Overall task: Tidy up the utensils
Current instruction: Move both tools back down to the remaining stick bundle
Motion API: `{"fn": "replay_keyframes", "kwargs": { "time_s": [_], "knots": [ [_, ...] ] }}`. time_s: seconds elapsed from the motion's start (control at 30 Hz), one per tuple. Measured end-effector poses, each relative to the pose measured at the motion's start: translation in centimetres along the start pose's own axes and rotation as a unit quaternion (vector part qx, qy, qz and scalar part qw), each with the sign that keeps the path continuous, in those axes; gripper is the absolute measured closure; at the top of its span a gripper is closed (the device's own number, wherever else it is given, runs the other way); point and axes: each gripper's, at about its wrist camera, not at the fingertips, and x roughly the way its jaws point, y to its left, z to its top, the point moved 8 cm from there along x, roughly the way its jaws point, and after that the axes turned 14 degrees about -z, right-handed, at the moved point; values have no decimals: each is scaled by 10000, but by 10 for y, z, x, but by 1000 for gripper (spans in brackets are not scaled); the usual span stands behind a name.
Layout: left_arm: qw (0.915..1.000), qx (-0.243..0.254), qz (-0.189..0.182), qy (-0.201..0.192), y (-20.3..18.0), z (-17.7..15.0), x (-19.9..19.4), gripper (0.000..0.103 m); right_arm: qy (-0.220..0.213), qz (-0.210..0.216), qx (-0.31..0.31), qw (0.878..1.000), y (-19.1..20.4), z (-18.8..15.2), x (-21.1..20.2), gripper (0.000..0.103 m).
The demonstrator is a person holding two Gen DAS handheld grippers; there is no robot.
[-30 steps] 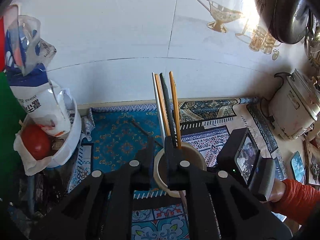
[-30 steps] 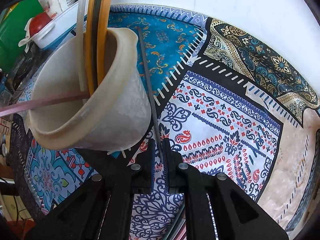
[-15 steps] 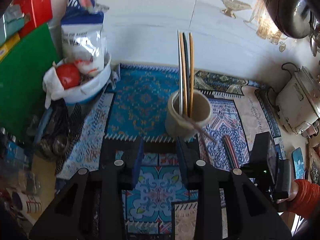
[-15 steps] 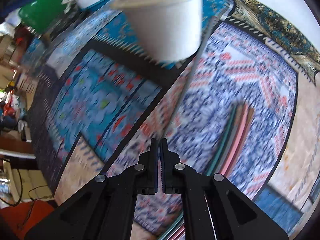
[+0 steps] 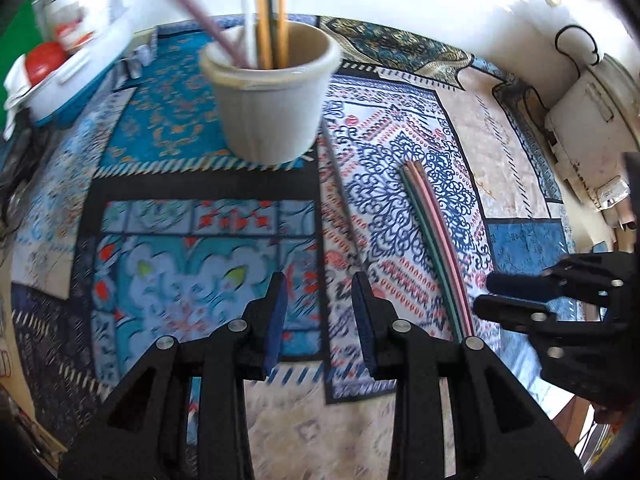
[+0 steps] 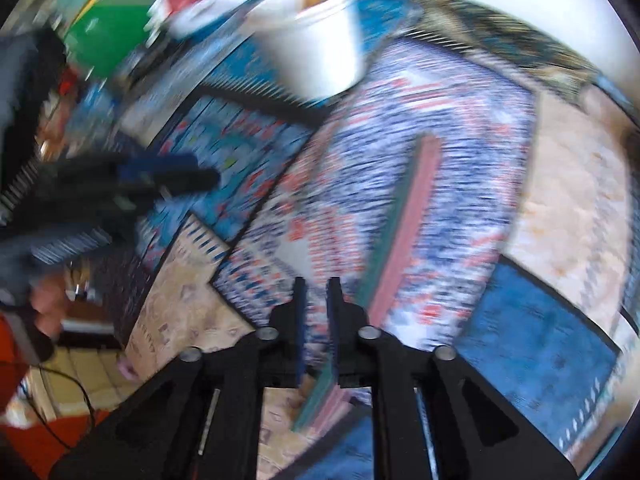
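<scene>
While the left wrist view shows the left gripper (image 5: 318, 320) spread wide and empty above the patterned cloth (image 5: 168, 248), the cup (image 5: 270, 88) of chopsticks stands ahead, with a dark chopstick (image 5: 340, 200) and the green-and-pink pair (image 5: 434, 240) lying on the desk. From the blurred right wrist view, the right gripper (image 6: 314, 308) is slightly parted, grasping nothing, beside the pair (image 6: 404, 216); it should probably slow, centre over them, then pinch both together.
</scene>
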Motion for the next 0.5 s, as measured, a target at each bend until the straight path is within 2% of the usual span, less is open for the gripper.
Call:
{"fn": "replay_keyframes", "kwargs": {
  "time_s": [0.07,0.13,0.2,0.37,0.5],
  "knots": [
    [9999,94,84,52,-3,7,14,71,-30,-183,184,9997,-22,16,-4,81],
    [9996,184,207,73,-4,14,27,75,47,-193,370,9991,-36,21,-6,81],
    [9992,254,266,149,-5,17,39,84,90,-197,430,9988,-56,21,-2,81],
    [9979,430,460,155,-3,25,53,98,189,-123,415,9989,-48,12,10,81],
    [9980,461,369,204,-1,22,51,100,154,-199,391,9989,-43,14,16,82]
  ]
}}
